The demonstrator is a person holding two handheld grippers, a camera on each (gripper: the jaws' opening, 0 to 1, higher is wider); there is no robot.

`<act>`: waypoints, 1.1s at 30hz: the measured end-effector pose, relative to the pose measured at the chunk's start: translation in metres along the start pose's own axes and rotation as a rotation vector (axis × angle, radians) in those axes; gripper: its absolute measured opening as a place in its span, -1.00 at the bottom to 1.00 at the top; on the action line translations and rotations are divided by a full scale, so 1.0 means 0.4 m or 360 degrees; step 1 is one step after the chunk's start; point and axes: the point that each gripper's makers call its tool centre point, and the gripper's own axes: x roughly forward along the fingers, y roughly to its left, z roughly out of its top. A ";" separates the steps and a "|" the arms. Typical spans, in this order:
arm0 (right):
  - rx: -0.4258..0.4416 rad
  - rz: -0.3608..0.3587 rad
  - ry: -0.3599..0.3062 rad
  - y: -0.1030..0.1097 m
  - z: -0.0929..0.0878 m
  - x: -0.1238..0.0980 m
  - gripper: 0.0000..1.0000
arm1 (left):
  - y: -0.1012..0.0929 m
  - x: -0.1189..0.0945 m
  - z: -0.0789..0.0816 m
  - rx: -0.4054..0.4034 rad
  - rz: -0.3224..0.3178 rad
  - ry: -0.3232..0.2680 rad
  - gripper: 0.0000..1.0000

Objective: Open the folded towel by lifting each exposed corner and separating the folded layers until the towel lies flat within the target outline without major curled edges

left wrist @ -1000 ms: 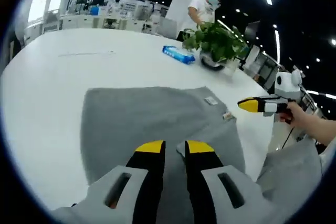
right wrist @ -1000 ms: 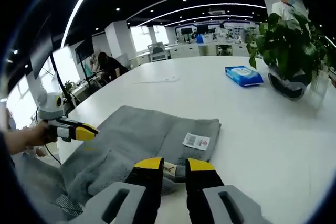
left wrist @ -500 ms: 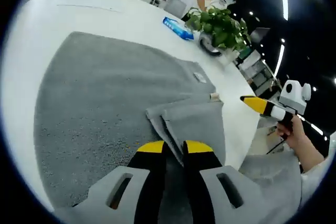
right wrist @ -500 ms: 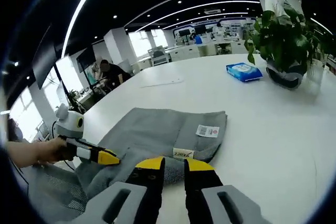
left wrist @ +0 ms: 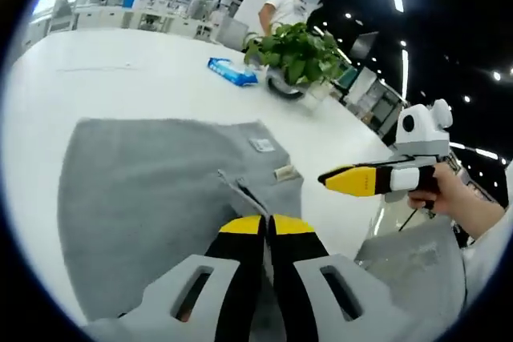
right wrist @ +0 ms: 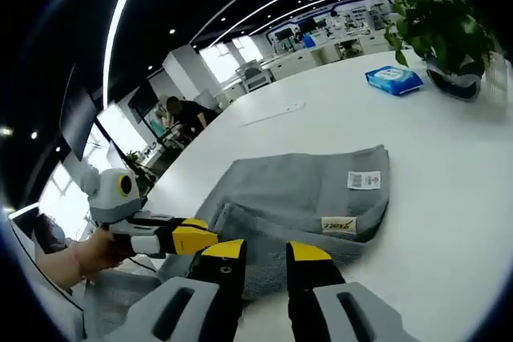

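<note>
The left gripper [left wrist: 266,226], its yellow-tipped jaws clenched, pinches a fold of the grey terry towel [left wrist: 144,190] at its near edge. The right gripper [right wrist: 264,250] stands released, jaws apart, just above the towel's [right wrist: 304,190] near edge on the white round counter [right wrist: 449,166]. The towel lies partly folded, two white labels [right wrist: 353,202] on its upper layer. Beyond the towel sit a blue wipes packet [left wrist: 231,72] and a leafy green potted plant [left wrist: 295,58]; further off stands a person in white [left wrist: 280,7].
</note>
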 end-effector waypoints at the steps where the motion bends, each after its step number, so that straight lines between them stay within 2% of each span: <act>1: 0.0011 0.0013 0.0000 0.009 0.001 0.000 -0.66 | -0.012 0.002 0.000 0.0040 -0.0011 0.0010 -0.96; 2: 0.0030 0.0027 -0.0009 0.019 0.004 -0.002 -0.65 | -0.028 0.005 -0.001 0.0101 -0.0021 0.0025 -0.96; 6: 0.0076 0.0058 0.0002 0.043 -0.001 -0.008 -0.62 | -0.079 0.015 -0.004 0.0214 -0.0070 0.0045 -0.96; 13: 0.0142 0.0061 0.0019 0.054 -0.014 -0.009 -0.61 | -0.120 0.024 -0.039 0.0425 -0.0117 0.0109 -0.96; 14: 0.0151 0.0057 0.0026 0.053 -0.016 -0.006 -0.64 | -0.128 0.023 -0.042 0.0428 -0.0130 0.0109 -0.96; 16: 0.0161 0.0046 0.0048 0.050 -0.021 -0.001 -0.87 | -0.134 0.025 -0.046 0.0443 -0.0150 0.0110 -0.96; 17: 0.0152 0.0042 0.0055 0.049 -0.023 -0.001 -0.93 | -0.135 0.025 -0.048 0.0450 -0.0157 0.0113 -0.96; 19: 0.0153 0.0040 0.0068 0.052 -0.028 0.000 -0.95 | -0.132 0.025 -0.051 0.0466 -0.0178 0.0121 -0.95; 23: 0.0161 0.0009 0.0033 0.060 -0.028 -0.023 -0.96 | -0.117 -0.001 -0.046 0.0290 -0.0253 0.0134 -0.92; 25: 0.0189 0.0006 0.0022 0.065 -0.029 -0.033 -0.96 | -0.095 -0.021 -0.025 0.0217 -0.0273 0.0084 -0.91; 28: 0.0194 -0.0003 0.0020 0.074 -0.038 -0.039 -0.97 | -0.067 -0.043 -0.006 0.0148 -0.0314 0.0058 -0.91; 29: 0.0193 0.0001 0.0023 0.076 -0.040 -0.038 -0.97 | -0.052 -0.042 0.008 0.0067 -0.0305 0.0027 -0.88; 31: 0.0190 -0.0005 0.0017 0.078 -0.039 -0.038 -0.97 | -0.033 -0.039 0.015 0.0032 -0.0296 0.0024 -0.95; 32: 0.0158 -0.0029 0.0013 0.070 -0.037 -0.040 -0.97 | -0.010 -0.036 0.031 0.0049 -0.0257 -0.0021 -0.97; 33: 0.0168 -0.0034 0.0015 0.068 -0.038 -0.042 -0.98 | -0.002 -0.033 0.048 -0.0012 -0.0266 -0.0071 -0.96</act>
